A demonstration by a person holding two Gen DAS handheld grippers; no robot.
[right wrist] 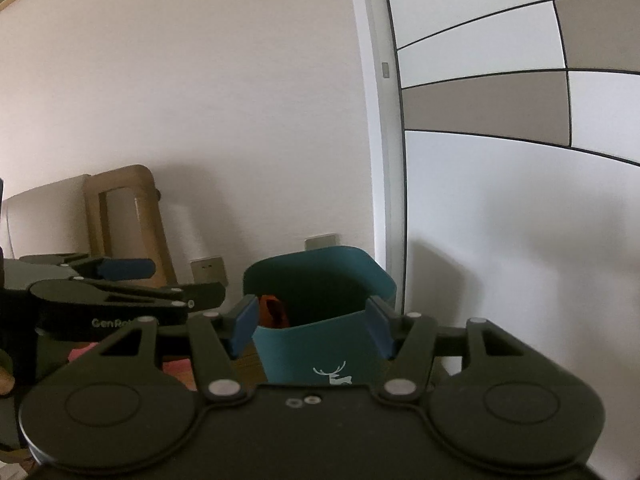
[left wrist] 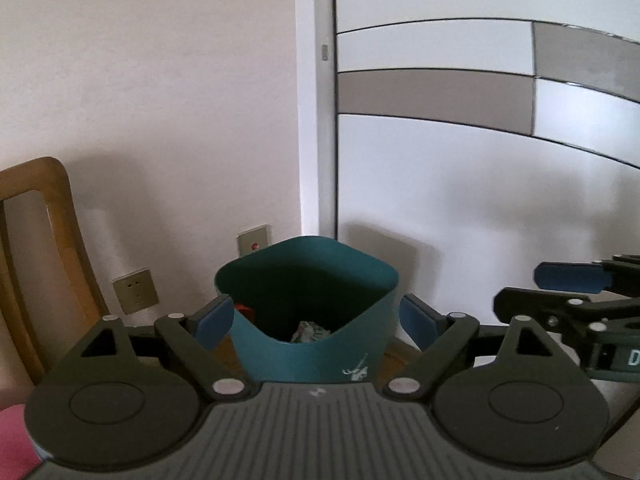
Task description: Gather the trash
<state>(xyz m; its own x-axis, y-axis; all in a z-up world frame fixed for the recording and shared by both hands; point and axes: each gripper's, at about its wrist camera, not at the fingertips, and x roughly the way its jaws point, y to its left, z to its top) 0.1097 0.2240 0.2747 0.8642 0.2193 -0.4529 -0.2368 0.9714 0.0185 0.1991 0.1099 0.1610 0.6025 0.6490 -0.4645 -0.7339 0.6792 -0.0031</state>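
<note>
Both wrist views look forward and slightly down along their fingers, close to the teal bin [left wrist: 308, 344] by the wall — left view head-on, right view from its right. Shared: bin, wooden chair [right wrist: 132, 220], door [left wrist: 460, 160] — each sees the other hand-held gripper.

Soft, even daylight; the wall [left wrist: 160, 100] carries faint shadows toward 3 o'clock. Fisheye bending curves the door [right wrist: 500, 200] lines; corners vignette dark, slight overall softness.

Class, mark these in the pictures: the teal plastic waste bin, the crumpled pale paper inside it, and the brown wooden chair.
Teal plastic waste bin [left wrist: 304, 356], left wrist view, front wall.
Crumpled pale paper [left wrist: 310, 331], left wrist view, its middle.
Brown wooden chair [right wrist: 150, 216], right wrist view, right upright of the backrest.
</note>
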